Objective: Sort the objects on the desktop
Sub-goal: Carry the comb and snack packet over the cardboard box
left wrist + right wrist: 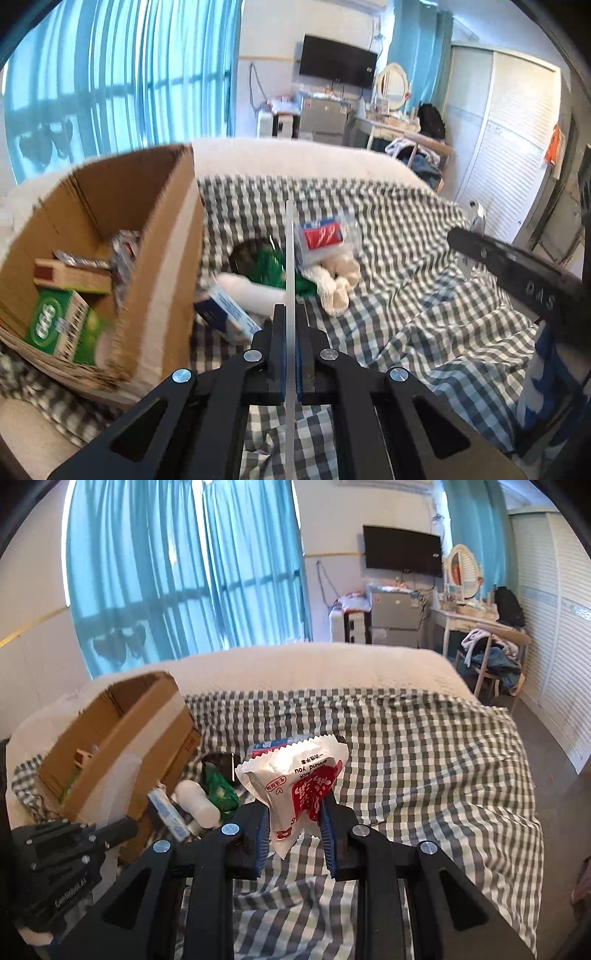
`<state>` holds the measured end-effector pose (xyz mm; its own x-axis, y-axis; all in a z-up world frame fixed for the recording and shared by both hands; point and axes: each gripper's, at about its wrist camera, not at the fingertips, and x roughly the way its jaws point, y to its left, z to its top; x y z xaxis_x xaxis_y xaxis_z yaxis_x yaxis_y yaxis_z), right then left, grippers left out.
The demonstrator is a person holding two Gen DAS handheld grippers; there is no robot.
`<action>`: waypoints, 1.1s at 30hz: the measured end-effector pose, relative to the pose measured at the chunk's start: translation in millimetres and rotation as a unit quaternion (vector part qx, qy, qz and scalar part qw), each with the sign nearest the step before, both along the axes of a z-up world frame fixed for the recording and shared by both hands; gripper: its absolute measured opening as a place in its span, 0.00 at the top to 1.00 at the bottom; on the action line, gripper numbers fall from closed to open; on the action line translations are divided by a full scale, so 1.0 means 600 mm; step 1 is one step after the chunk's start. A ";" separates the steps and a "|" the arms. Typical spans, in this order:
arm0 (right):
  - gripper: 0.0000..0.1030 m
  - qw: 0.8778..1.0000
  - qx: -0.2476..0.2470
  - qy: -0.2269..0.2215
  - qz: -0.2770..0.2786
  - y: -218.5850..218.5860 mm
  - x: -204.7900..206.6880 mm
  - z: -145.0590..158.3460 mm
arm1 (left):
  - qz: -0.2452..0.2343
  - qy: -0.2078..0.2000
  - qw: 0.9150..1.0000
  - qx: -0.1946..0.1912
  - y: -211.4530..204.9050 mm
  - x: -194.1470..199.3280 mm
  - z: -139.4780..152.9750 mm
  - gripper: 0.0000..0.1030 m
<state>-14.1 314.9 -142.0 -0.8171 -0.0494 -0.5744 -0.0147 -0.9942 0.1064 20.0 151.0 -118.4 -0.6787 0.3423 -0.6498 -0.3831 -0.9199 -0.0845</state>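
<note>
Checked cloth [424, 738] covers white bed [314, 664], blue curtains [184, 565] upper left, cardboard box [159, 236] at left; left gripper [291, 321] pressed together on thin clear strip [290, 258], right gripper [295, 812] pinching white-and-red packet [295, 775] at frame centre, above the cloth.

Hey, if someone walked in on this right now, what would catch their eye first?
Probably the white and red packet pinched in the right tongs, held up over the checked cloth. Next, the thin clear strip clamped edge-on in the shut left tongs. Then the open cardboard box at the left, with green and brown cartons inside, and a small heap of items beside it.
</note>
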 end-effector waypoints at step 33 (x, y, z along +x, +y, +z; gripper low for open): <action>0.78 0.987 -0.002 0.152 0.055 -0.221 0.112 0.218 | 0.063 0.175 0.982 0.014 -0.242 0.025 0.241 0.97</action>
<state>53.0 182.0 -11.0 -0.9410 -0.1486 -0.3039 0.1257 -0.9876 0.0939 35.0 5.6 26.4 -0.8969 0.2555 -0.3610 -0.2761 -0.9611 0.0057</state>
